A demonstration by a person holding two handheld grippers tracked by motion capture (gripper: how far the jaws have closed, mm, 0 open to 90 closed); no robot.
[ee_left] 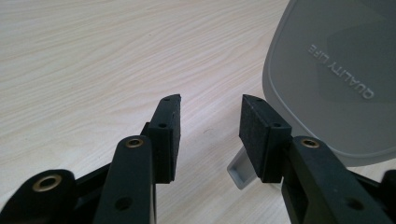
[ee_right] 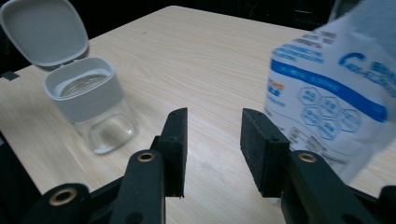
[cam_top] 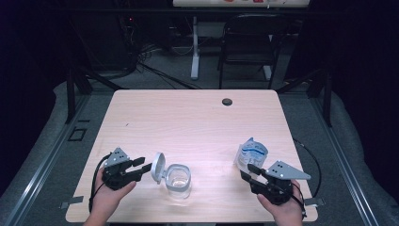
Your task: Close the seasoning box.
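pale wood worktop (cam_top: pixel 188 117) in a dark room, open jar lower middle of the high view, pouch lower right.

left hand-held gripper (cam_top: pixel 141 165) sits at the lower left with its jaws parted and nothing between them, one pad just beside the raised grey lid (cam_top: pixel 158 165); i cannot tell whether it touches. right hand-held gripper (cam_top: pixel 249 171) at the lower right has its jaws about half apart and bare, its tips just short of the white and blue pouch (cam_top: pixel 250 153), which stands at the right of the right gripper view. clear jar (cam_top: pixel 179 181) stands upright left of frame centre, lid flipped back, looking empty. judging from this, the opening is done; taking the pouch and getting its contents into the jar is left.
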